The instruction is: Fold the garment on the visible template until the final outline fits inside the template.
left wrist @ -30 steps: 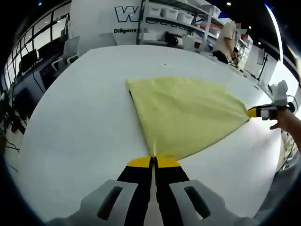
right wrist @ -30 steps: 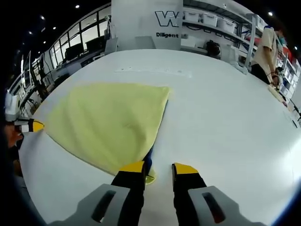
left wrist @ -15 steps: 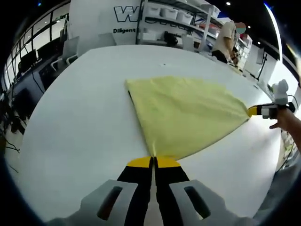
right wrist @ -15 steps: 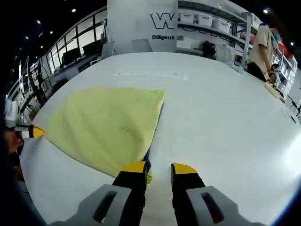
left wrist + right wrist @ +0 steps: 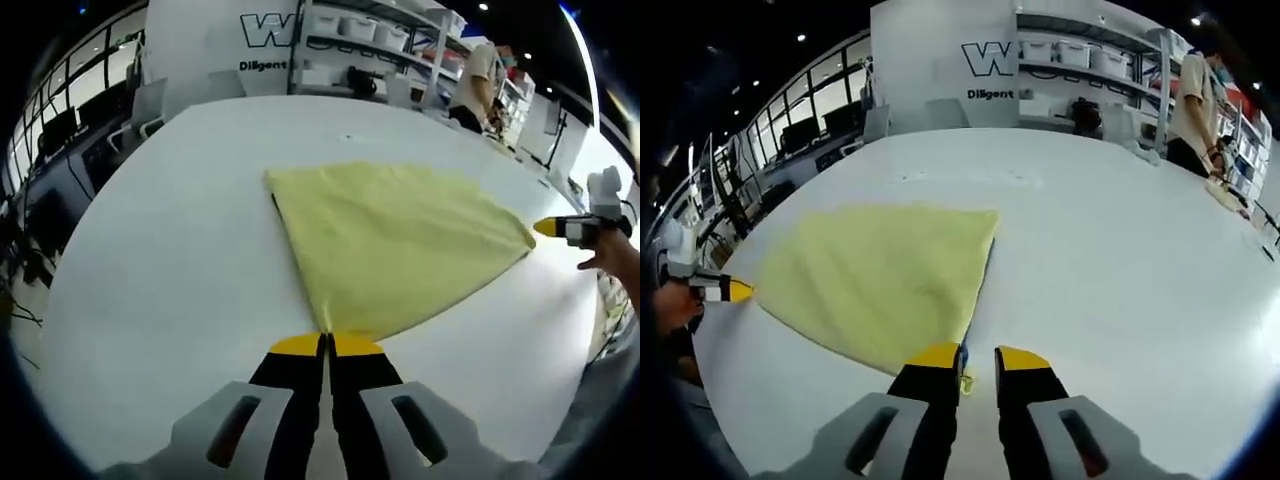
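Observation:
A yellow garment (image 5: 395, 240) lies flat on the white table (image 5: 170, 240), folded to a rough triangle. My left gripper (image 5: 326, 342) is shut on its near corner. My right gripper (image 5: 560, 228) comes in from the right, a little off the garment's far right corner. In the right gripper view the garment (image 5: 880, 275) spreads ahead to the left, and my right gripper (image 5: 978, 360) stands open with the garment's corner lying by its left jaw. A thin dark-blue edge (image 5: 985, 268) shows under the garment's right side. The left gripper (image 5: 728, 290) holds the far left corner.
The table (image 5: 1120, 260) stretches wide and bare to the right of the garment. A person (image 5: 482, 80) stands by storage shelves (image 5: 370, 40) beyond the far edge. A hand (image 5: 612, 255) holds the right gripper near the table's right edge.
The right gripper has drawn back slightly from the garment's corner, and its jaws stand a little closer together. The left gripper stays shut on its corner; the garment has not moved.

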A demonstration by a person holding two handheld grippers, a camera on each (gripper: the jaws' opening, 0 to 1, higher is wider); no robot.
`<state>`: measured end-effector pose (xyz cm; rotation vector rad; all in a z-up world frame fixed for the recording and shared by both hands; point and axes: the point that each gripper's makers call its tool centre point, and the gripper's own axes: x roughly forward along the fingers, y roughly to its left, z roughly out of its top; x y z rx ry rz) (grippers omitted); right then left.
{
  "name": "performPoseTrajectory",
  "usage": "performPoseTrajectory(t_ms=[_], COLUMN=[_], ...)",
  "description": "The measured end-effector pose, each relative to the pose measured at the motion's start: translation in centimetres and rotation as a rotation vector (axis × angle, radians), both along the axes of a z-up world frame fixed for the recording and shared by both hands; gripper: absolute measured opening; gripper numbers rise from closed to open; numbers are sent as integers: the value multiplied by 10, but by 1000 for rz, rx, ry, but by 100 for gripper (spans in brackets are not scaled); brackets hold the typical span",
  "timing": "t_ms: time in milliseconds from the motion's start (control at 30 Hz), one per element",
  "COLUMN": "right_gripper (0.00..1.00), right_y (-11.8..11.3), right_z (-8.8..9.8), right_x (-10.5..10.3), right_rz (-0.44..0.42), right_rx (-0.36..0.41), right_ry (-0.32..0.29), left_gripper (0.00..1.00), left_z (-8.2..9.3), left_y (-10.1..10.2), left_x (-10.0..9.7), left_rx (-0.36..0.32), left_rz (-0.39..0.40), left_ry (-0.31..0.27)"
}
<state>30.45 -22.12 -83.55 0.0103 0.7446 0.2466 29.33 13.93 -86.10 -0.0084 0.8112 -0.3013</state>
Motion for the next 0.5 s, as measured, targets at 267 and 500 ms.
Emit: performPoseTrajectory(t_ms=[267,500], right_gripper=[0,0], right_y=[10,-4], right_z=[-23,-24], right_x=[-6,1], right_rz=[33,-3], right_rx=[5,-71], right_ry=[82,45], left_gripper=[1,1], left_z=[0,0], left_y=[0,0], left_x=[0,0], left_rx=[0,-4], left_rz=[-2,-2], left_ry=[-1,2])
